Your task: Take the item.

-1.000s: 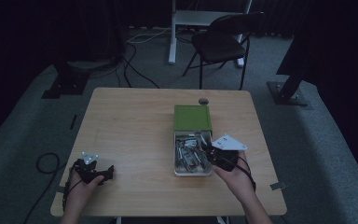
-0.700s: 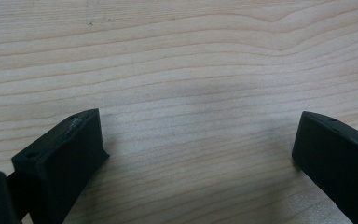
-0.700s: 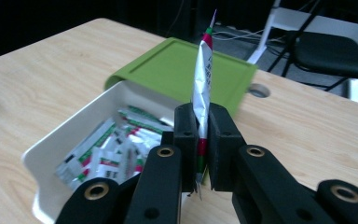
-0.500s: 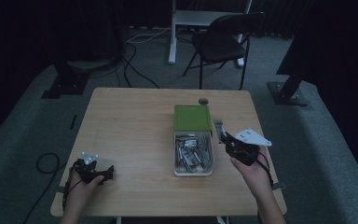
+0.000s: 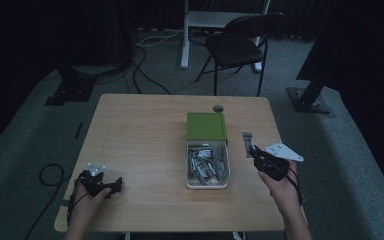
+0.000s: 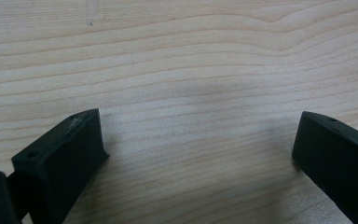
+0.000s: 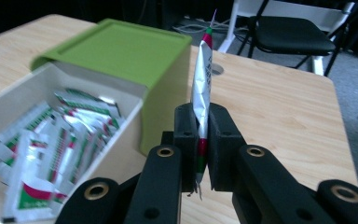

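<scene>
A small silver packet (image 7: 204,79) with red and green print stands upright, pinched between the pads of my right gripper (image 7: 201,116), which is shut on it. In the high view that gripper (image 5: 254,151) holds the packet (image 5: 247,139) above the table, just right of the box. The box is a white drawer (image 5: 207,185) pulled out of a green sleeve (image 5: 206,126) and holds several similar packets (image 7: 51,149). My left gripper (image 5: 115,184) rests near the table's front left corner. Its jaws stand wide apart over bare wood (image 6: 196,135).
A round cable hole (image 5: 218,108) sits in the tabletop behind the green sleeve. A black chair (image 5: 240,47) and a white stand are beyond the far edge. Bare wooden tabletop (image 5: 140,135) stretches left of the box, and a cable (image 5: 47,172) lies on the floor at the left.
My right gripper has moved from over the open drawer to the right of the box, carrying the packet with it. The left hand has stayed where it was.
</scene>
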`<state>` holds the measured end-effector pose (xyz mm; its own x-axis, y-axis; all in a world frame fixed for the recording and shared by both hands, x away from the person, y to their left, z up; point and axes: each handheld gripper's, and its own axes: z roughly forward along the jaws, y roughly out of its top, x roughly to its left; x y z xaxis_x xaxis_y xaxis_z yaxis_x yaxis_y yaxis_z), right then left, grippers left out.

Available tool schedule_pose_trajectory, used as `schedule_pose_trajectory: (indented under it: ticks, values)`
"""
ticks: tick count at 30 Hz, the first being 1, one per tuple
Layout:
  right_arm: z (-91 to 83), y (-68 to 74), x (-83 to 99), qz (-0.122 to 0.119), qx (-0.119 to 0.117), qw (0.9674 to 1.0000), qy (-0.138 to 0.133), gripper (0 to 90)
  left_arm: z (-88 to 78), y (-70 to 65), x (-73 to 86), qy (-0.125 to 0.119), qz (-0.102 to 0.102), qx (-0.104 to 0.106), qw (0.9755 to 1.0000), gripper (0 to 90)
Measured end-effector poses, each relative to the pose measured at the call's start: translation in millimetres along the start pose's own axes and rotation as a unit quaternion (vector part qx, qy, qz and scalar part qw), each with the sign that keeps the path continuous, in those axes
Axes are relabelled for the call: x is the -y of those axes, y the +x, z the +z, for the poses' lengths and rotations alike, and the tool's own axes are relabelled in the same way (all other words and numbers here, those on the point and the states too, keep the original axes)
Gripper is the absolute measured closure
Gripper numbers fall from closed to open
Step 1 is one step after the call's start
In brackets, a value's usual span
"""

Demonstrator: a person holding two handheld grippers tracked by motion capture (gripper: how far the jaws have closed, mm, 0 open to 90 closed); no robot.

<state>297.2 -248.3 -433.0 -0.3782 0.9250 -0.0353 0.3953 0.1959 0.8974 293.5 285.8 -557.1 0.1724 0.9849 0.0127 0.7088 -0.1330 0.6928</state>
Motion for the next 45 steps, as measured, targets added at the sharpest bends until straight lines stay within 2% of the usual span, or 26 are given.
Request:
schedule_pose_trajectory:
  ticks: [6, 9, 12, 18, 25, 33, 37, 38, 39, 45]
  values:
    - [3.2, -11.7, 15.7, 0.015, 0.010, 0.9997, 0.014, 83.9, -0.1, 0.0, 0.0, 0.000, 0.000, 0.000, 1.0000, 2.7]
    - [4.8, -17.7, 24.0, 0.014, 0.021, 0.9994, 0.024, 83.9, -0.1, 0.0, 0.0, 0.001, 0.000, 0.000, 1.0000, 2.7]
    - [5.1, -27.6, 34.1, 0.029, 0.030, 0.9985, 0.035, 83.9, -0.1, 0.0, -0.1, 0.001, 0.000, 0.000, 1.0000, 2.7]
    - [6.3, -43.5, 50.0, 0.038, 0.054, 0.9964, 0.053, 83.8, -0.1, 0.0, 0.0, 0.001, 0.000, 0.000, 1.0000, 2.7]
    - [9.3, -56.0, 63.5, 0.027, 0.083, 0.9933, 0.075, 83.8, -0.1, 0.0, 0.0, 0.000, 0.000, 0.000, 1.0000, 2.7]
    - [18.0, -59.0, 76.5, 0.027, 0.085, 0.9911, 0.098, 83.8, -0.1, 0.1, -0.1, 0.001, 0.000, 0.000, 1.0000, 2.7]
    - [20.9, -58.4, 79.1, 0.033, 0.080, 0.9911, 0.102, 83.8, -0.1, 0.0, 0.0, 0.000, 0.000, 0.000, 1.0000, 2.7]
    - [21.7, -57.5, 79.5, 0.043, 0.067, 0.9917, 0.101, 83.7, -0.1, 0.0, 0.0, 0.001, 0.000, 0.000, 1.0000, 2.7]
    - [22.1, -56.4, 79.4, 0.043, 0.065, 0.9918, 0.101, 83.7, -0.1, 0.0, 0.0, 0.001, 0.000, 0.000, 1.0000, 2.7]
    - [27.3, -54.6, 82.3, 0.049, 0.057, 0.9914, 0.108, 83.7, -0.1, 0.0, 0.0, 0.000, 0.000, 0.000, 1.0000, 2.7]
